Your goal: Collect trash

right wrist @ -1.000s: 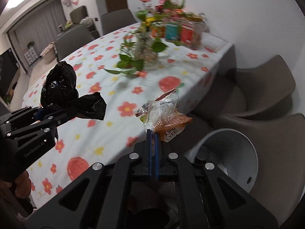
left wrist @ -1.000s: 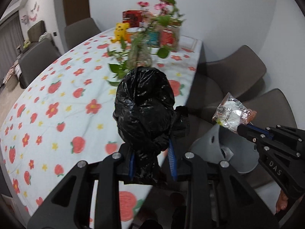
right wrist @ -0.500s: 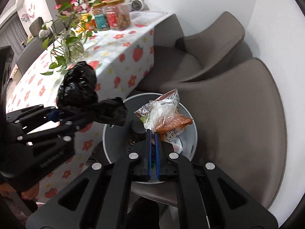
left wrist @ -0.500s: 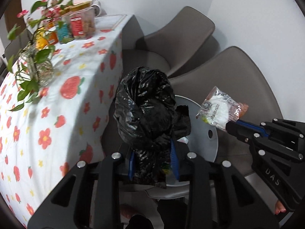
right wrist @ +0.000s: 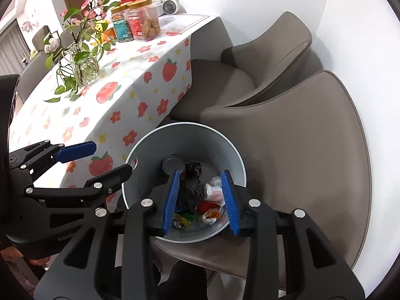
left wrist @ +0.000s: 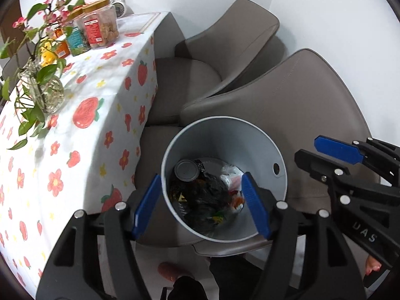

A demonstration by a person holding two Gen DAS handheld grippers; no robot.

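Two empty hand-held grippers over round grey bin (left wrist: 262, 145) holding crinkly black bag (left wrist: 207, 195).

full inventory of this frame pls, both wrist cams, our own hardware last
bin: 1, pale grey, on the near chair's seat
black bag: 1, crumpled, inside the bin
snack wrapper: 1, clear with orange, in the bin beside the black bag
round lid: 1, dark grey, in the bin
chairs: 2 close, taupe, along the table edge
tablecloth: 1, white with red flowers and strawberries
vase: 1, clear glass with green stems, on the table
snack jars: several, at the table's far end
fan: 1, white, behind the jars
left gripper: open, above the bin
right gripper: open, above the bin
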